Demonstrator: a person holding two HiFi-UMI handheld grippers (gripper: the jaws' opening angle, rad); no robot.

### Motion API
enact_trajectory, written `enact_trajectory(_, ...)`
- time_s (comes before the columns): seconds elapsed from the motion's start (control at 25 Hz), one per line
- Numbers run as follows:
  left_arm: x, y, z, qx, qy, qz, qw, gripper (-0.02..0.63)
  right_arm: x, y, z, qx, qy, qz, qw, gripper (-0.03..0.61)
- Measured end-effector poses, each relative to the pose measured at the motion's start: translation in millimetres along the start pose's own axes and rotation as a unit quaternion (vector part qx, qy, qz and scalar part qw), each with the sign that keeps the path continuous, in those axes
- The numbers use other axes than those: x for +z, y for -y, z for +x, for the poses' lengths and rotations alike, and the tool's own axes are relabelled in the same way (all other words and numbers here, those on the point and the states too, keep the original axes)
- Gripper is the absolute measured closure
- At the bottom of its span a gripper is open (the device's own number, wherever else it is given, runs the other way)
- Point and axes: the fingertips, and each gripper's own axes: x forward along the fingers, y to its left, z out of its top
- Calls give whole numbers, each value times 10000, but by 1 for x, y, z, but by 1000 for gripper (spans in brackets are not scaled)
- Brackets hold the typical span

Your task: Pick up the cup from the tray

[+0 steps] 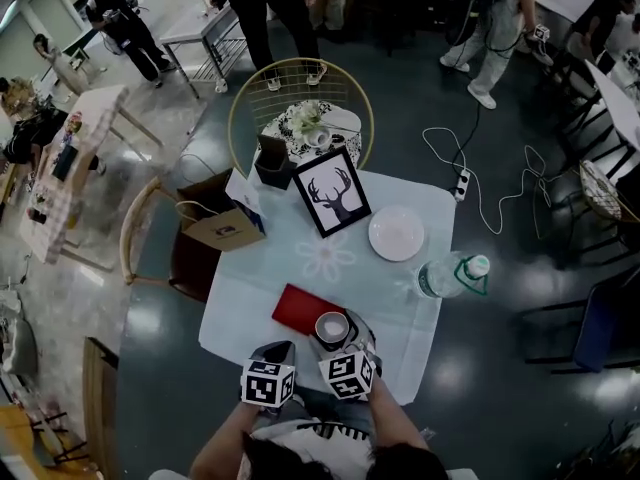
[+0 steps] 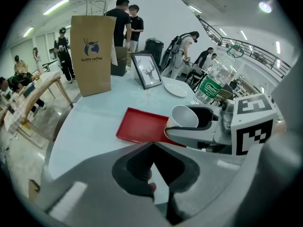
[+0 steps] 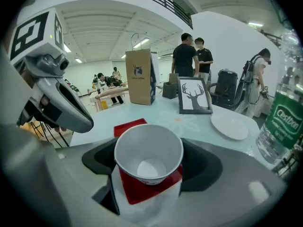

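**Desk:** Pale, smooth tabletop [image 1: 250, 308] in a busy hall. How far along is the pickup?

**Photographer:** Not done yet, by my reading. The white paper cup [image 1: 332, 327] stands on the red tray [image 1: 295, 306], at the tray's end nearest the person, close to the table's front edge. The right gripper [image 3: 150, 162] has its jaws spread wide, with the cup between the dark pads and its rim close to both. The cup wall shows no dent, so I judge there is no squeeze yet. Closing and lifting are what is left.

**Desk:** And the other tool?

**Photographer:** The left gripper [image 2: 152, 146] hovers just beside the right one at the table edge. Its jaw tips are together, with nothing in them.

**Desk:** Materials and shapes?

**Photographer:** The cup is thin paper, round, tapering to a small base, with a rolled rim, and it is empty. I'd call it light and easy to crush. The tray is flat and rectangular with a low lip, matte red, probably plastic.

Farther out there is a round white plate [image 1: 396, 233] that looks glazed. Near it is a clear plastic water bottle [image 1: 445, 276] with a green label. A black-framed stag print [image 1: 331, 193] is propped upright, and a brown kraft paper bag [image 1: 225, 228] stands at the far left. Bystanders [image 1: 262, 8] stand well behind, on a glossy dark floor [image 1: 500, 368].
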Motion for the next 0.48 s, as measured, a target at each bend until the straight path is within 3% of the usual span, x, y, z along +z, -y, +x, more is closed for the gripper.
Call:
enact_trajectory(0.24,1,-3,-1,34,29,-136,9999,614,-2,-1,-2,74,-28,40,10000,176)
enact_trajectory(0.48,1,-1,0,57,22,-31,10000,614,9,3,-14,21,194,26,9998,184)
